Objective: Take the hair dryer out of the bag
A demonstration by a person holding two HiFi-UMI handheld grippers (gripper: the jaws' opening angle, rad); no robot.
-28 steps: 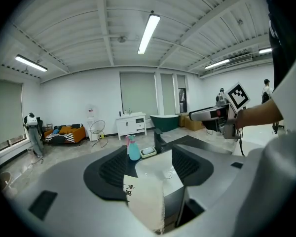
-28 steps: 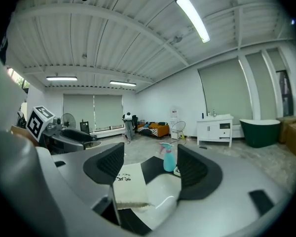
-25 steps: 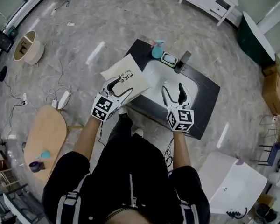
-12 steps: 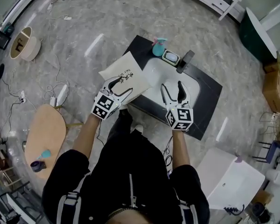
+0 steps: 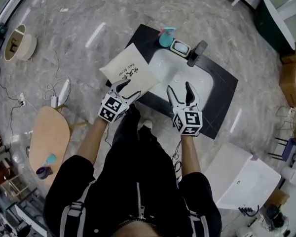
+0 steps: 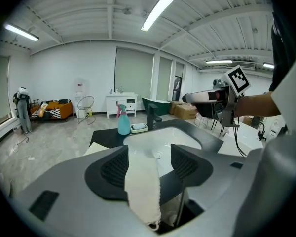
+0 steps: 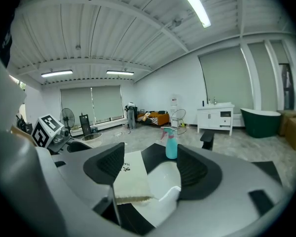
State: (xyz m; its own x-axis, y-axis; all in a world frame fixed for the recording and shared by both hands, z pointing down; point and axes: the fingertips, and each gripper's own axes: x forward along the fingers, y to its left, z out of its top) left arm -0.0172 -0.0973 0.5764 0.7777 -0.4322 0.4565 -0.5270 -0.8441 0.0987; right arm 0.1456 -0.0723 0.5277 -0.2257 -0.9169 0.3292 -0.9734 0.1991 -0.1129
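Grey marbled flooring [image 5: 89, 14] is spread across a wide, white-walled hall lit by ceiling strip lights. A black counter [image 5: 222, 95] with a white basin [image 5: 170, 65] sunk into it is set near the middle.

Along the counter's far edge, a teal spray bottle [image 5: 166, 37], a soap dish [image 5: 179, 48] and a black faucet [image 5: 196, 53] are lined up. A dark green bathtub [image 5: 274, 21] and cardboard boxes [image 5: 292, 85] are seen beyond the counter's right side. A white cabinet [image 5: 241, 184] is placed off its near right corner. To the counter's left, a wooden oval tabletop [image 5: 49, 139] and loose cables [image 5: 54, 90] are found on the floor.

A cream fabric bag [image 5: 128, 70] with black print is laid over the counter's left corner, part of it hanging past the edge. The hair dryer is hidden from every view.

The left gripper [image 5: 128, 89] is held at the bag's near edge. Its jaws are spread wider than the strip of cream cloth seen between them. The right gripper [image 5: 180, 88] is held over the counter's near edge beside the basin, its jaws wide apart and unloaded.
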